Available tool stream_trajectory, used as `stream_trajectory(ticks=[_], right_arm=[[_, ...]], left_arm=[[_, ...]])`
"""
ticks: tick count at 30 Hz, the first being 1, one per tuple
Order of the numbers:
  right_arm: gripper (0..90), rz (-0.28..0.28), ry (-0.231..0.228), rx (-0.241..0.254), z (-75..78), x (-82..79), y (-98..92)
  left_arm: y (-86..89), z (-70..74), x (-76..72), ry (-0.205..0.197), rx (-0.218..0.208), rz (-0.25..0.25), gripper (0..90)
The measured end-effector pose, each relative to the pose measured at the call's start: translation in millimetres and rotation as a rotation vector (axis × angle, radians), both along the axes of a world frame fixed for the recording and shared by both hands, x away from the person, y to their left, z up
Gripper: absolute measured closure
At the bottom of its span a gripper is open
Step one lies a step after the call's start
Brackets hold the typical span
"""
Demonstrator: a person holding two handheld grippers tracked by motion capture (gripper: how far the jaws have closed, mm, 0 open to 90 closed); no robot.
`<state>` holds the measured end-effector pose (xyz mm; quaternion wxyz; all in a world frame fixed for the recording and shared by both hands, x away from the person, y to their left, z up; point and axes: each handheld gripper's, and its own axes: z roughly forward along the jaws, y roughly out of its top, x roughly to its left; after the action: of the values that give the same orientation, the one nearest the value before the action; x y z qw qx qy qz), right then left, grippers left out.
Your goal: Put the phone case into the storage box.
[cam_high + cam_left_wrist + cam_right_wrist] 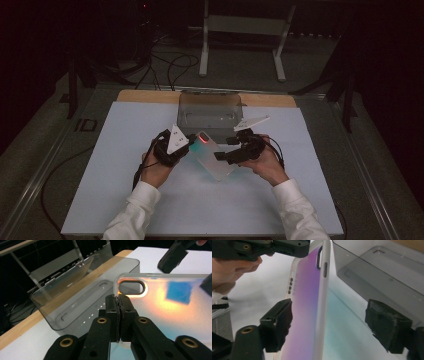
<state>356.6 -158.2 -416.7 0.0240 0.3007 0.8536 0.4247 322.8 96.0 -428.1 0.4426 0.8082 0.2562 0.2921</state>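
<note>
Translucent plastic phone case [214, 159], tinted pink to teal, held above the white worktop [100, 190] before the smoky-grey clear plastic box [210, 111]. Left gripper view: left claw [118, 305] pinched tight on the case's edge beside the camera cutout; best kept firm. Right gripper view: right claw [329, 322] wide, astride the case, pads apart from it; best centred before squeezing.

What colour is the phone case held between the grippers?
The phone case is translucent with a pink-purple to teal gradient, best seen in the right gripper view.
</note>
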Motion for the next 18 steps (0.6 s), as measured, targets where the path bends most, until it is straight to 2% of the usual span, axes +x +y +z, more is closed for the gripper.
stream_trajectory(ticks=[3,4,8,10,18], right_arm=[[28.7,0.009,0.019,0.009,-0.5,1.2,-0.3],[34.2,0.015,0.044,0.016,-0.9,2.4,-0.6],[45.5,0.034,0.088,0.043,-1.5,4.6,-2.2],[51.4,0.046,0.11,0.04,-2.2,5.4,-2.3],[71.7,0.076,0.175,0.057,-3.0,6.4,-0.8]], left_arm=[[0.0,0.4,-0.4,-0.007,0.0,-0.014,88.5],[0.1,0.5,-0.8,-0.011,-0.005,-0.026,88.5],[-0.3,0.7,-1.9,-0.018,-0.011,-0.051,88.5],[-0.5,0.6,-2.3,-0.02,-0.014,-0.062,88.5],[-3.4,-0.3,-3.7,-0.035,-0.005,-0.092,88.4]])
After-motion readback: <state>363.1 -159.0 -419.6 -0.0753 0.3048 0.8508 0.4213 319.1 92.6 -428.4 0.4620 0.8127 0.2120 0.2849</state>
